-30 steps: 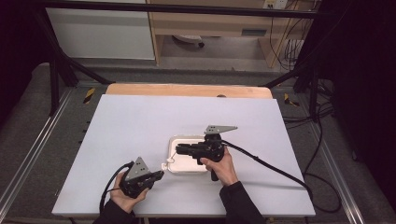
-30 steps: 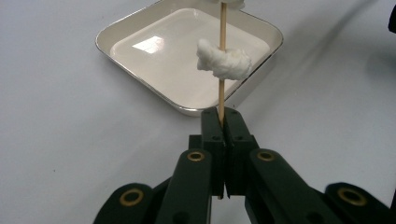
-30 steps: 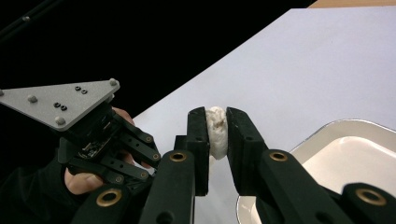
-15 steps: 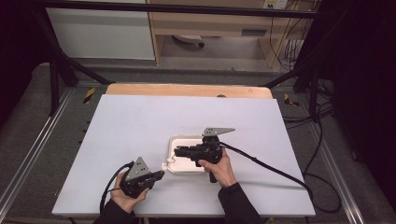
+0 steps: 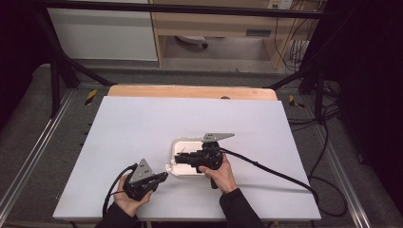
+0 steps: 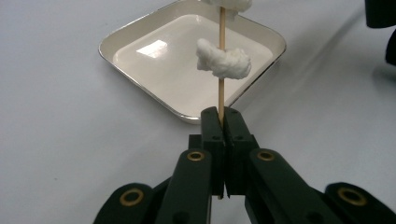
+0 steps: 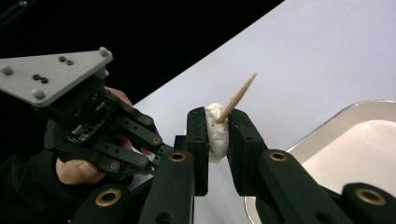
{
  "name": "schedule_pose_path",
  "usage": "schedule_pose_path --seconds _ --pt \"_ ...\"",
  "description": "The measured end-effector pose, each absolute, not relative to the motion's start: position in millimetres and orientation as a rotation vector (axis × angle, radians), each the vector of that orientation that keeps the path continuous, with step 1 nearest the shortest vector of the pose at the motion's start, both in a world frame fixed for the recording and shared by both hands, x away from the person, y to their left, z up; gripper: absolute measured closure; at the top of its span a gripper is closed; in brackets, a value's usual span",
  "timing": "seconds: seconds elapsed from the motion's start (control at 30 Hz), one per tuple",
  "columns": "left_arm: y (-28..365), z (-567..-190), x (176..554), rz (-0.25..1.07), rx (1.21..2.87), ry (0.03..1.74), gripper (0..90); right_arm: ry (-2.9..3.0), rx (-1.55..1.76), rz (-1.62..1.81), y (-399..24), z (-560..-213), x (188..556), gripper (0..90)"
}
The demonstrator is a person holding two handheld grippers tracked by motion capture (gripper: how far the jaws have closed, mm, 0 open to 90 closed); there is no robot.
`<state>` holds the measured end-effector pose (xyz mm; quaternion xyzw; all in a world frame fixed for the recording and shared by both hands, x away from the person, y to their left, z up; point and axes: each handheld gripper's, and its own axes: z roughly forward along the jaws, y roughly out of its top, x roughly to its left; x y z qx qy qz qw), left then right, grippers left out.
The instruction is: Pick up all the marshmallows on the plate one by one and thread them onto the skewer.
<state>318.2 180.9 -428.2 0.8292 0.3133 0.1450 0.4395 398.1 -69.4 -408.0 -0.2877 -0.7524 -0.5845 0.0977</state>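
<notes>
My left gripper point(image 6: 222, 116) is shut on the lower end of a thin wooden skewer point(image 6: 221, 88). The skewer rises over a white square tray point(image 6: 140, 70). A white fluffy lump point(image 6: 224, 60) is threaded partway up it, and another lump point(image 6: 229, 3) sits at the top. In the right gripper view, my right gripper point(image 7: 217, 119) is shut on that upper white lump point(image 7: 215, 133), and the skewer's pointed tip point(image 7: 240, 95) sticks out past the jaws. From above, the left gripper point(image 5: 164, 175) and right gripper point(image 5: 179, 159) meet at the tray's point(image 5: 183, 141) near left corner.
The tray lies near the front middle of a white table board point(image 5: 142, 123). A wooden strip point(image 5: 190, 91) runs along the far edge. The right gripper's cable point(image 5: 275, 172) trails off to the right across the board.
The right gripper has shifted slightly to the left and toward the person over the tray. The left gripper has stayed put.
</notes>
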Motion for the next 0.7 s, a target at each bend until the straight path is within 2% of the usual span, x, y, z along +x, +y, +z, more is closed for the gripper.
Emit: schedule_pose_path --seconds 0.23,0.53,0.7 --pt "182.3 -427.0 317.5 0.359 2.048 0.774 88.8 -2.256 -0.871 -1.747 -70.5 -403.7 397.2 74.5" --pt "189.2 -428.0 320.9 0.344 2.025 0.819 88.8 -2.317 -0.887 -1.783 -80.3 -390.6 393.7 51.2" --pt "188.6 -427.3 320.9 0.346 2.023 0.819 88.7 -2.391 -0.935 -1.779 -86.5 -390.4 392.0 29.7"
